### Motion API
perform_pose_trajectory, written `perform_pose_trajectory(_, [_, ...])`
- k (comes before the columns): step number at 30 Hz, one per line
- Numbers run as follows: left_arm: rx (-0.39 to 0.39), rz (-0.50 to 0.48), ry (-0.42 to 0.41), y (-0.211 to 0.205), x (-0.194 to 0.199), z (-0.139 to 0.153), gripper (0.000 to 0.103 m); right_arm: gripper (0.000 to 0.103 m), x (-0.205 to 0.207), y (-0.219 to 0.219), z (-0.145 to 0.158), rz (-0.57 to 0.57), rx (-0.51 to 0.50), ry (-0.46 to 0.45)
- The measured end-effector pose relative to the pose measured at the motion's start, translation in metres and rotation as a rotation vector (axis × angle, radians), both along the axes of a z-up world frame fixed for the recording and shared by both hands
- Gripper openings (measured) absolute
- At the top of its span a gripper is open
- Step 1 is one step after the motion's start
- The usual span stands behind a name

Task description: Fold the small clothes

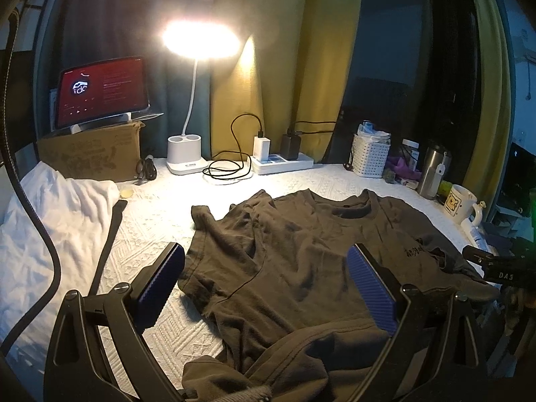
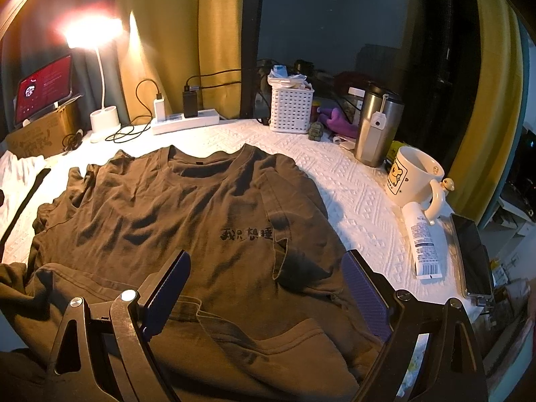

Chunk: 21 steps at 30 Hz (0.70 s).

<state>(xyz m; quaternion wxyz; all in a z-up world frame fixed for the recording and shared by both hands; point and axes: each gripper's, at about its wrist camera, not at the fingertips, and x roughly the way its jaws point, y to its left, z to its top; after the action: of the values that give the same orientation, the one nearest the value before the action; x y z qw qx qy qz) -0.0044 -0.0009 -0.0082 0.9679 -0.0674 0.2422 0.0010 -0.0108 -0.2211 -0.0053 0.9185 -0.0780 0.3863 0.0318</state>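
Covering: my white textured bedspread (image 2: 351,181) spreads under everything.
T-shirt: my brown T-shirt (image 2: 174,207) lies face up on it, collar toward the lamp, black print on the chest, hem rumpled and bunched toward me.
Left gripper: my left gripper (image 1: 266,284) hangs above the shirt's left side, blue pads spread wide, nothing between them.
Right gripper: my right gripper (image 2: 266,288) hovers over the hem, jaws wide apart, gripping nothing.
Lamp: lit desk lamp (image 1: 197,42) at the far edge.
Mug: white mug (image 2: 413,176) on the right, well clear of the shirt.
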Motion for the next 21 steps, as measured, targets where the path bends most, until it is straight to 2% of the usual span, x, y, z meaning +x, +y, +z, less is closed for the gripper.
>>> perform_pose_trajectory(21, [0.004,-0.002,0.011,-0.0001,0.0039,-0.0002,0.097,0.093,0.0020,-0.0005,-0.0002,0.010,-0.020,-0.005])
